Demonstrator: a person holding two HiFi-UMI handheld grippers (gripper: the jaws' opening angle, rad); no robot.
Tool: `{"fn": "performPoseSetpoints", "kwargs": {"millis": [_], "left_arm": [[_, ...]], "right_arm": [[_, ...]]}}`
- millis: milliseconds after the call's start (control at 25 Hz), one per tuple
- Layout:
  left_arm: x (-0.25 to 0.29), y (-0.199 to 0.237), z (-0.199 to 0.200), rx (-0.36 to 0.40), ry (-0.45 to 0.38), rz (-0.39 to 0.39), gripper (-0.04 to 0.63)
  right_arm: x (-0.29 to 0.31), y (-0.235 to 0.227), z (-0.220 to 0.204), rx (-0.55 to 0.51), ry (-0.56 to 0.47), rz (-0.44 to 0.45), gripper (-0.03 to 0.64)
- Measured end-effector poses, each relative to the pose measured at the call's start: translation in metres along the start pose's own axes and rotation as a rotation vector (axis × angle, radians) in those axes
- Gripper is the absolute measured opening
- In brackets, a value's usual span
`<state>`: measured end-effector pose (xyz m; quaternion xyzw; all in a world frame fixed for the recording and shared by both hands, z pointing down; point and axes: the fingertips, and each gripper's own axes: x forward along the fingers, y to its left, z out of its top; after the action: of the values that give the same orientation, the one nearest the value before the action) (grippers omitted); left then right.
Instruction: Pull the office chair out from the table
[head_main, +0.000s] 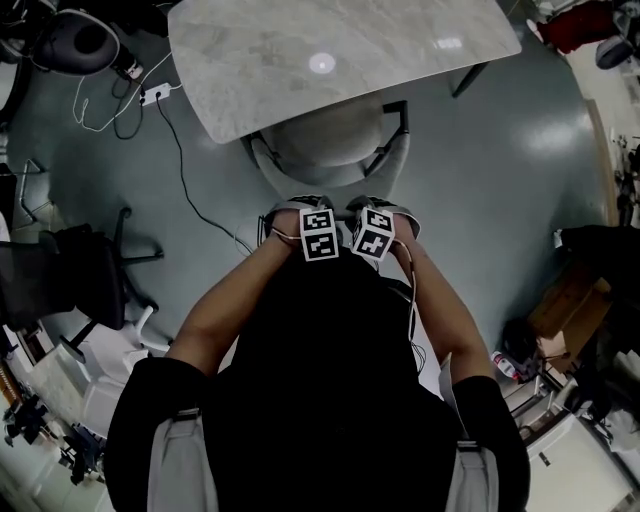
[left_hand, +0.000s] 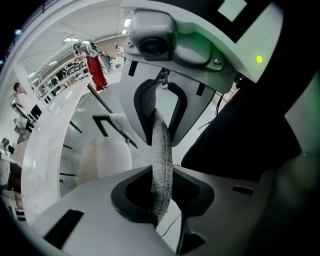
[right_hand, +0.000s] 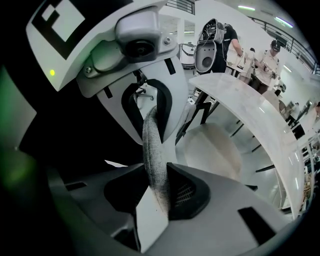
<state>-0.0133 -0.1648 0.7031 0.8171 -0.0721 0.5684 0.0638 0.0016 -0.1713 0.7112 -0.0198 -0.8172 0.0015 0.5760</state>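
The left gripper (left_hand: 161, 192) and right gripper (right_hand: 159, 192) clamp side by side on the backrest rim (left_hand: 162, 145) of the office chair (head_main: 335, 145), probably to draw it squarely from under the marble table (head_main: 350, 50).

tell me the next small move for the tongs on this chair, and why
Probably draw both tongs a little way straight back toward the person's body. The left tongs and right tongs are clamped side by side on the chair back, and the seat sits partly under the table edge.
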Motion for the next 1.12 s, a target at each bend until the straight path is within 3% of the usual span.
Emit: {"fn": "performPoseSetpoints", "kwargs": {"millis": [440,1120], "left_arm": [[0.003,-0.047,0.009,0.014,0.023,0.025,0.083],[-0.002,-0.118,-0.015,0.065,0.015,0.004,0.084]], "right_arm": [[-0.008,0.047,-0.013,0.008,-0.024,-0.009,0.112],[0.002,0.124,-0.005,0.073,-0.006,-0.009,0.110]]}}
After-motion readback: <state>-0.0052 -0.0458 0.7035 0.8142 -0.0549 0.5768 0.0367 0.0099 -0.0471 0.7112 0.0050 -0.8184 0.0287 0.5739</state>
